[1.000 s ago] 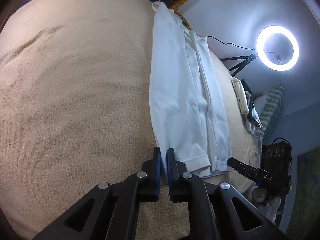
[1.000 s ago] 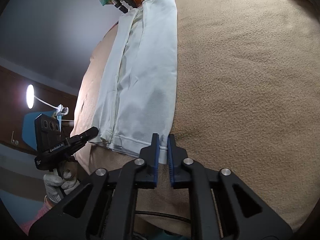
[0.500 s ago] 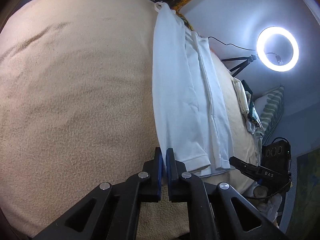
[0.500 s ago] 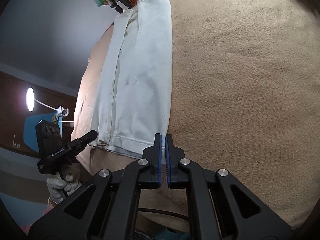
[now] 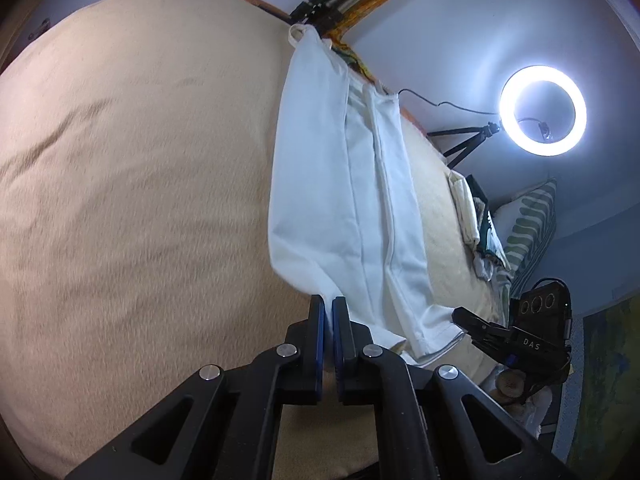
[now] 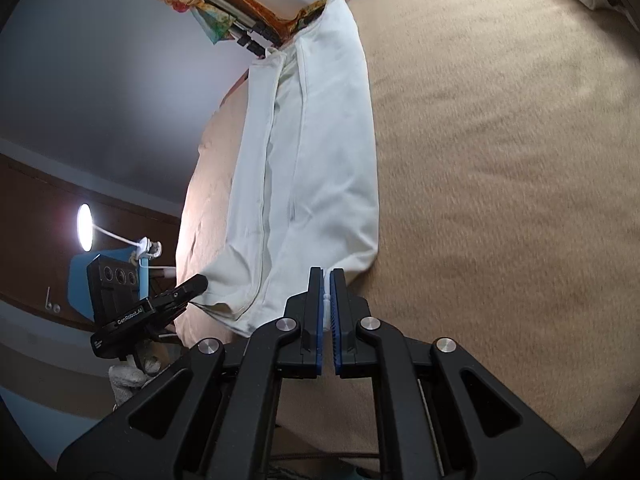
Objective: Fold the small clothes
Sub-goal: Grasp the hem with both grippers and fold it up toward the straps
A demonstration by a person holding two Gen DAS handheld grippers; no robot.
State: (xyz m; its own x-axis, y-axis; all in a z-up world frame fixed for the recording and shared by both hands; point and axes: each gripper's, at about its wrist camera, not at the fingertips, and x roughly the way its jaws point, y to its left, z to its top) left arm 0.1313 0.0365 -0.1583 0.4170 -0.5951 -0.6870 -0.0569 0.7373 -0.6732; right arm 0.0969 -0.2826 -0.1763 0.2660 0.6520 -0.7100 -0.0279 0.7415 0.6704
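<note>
White cotton garment, left wrist view: long folded white cloth garment (image 5: 344, 184) lies lengthwise on the tan fuzzy blanket (image 5: 132, 184), near corner lifted off it.
Left gripper, same view: black two-finger left gripper with blue pads (image 5: 329, 312) is clamped on the garment's near corner, cloth pinched between the pads.
Other tool, same view: right gripper (image 5: 472, 320) sits at the garment's other near corner.
Light: glowing ring lamp (image 5: 543, 110) stands beyond the garment's far side.
Garment, right wrist view: the garment (image 6: 316, 168) runs away along the blanket (image 6: 500, 184).
Right gripper, same view: black right gripper (image 6: 328, 292) squeezes the garment's hem.
Left gripper, right wrist view: it (image 6: 192, 286) holds the garment's other corner.
</note>
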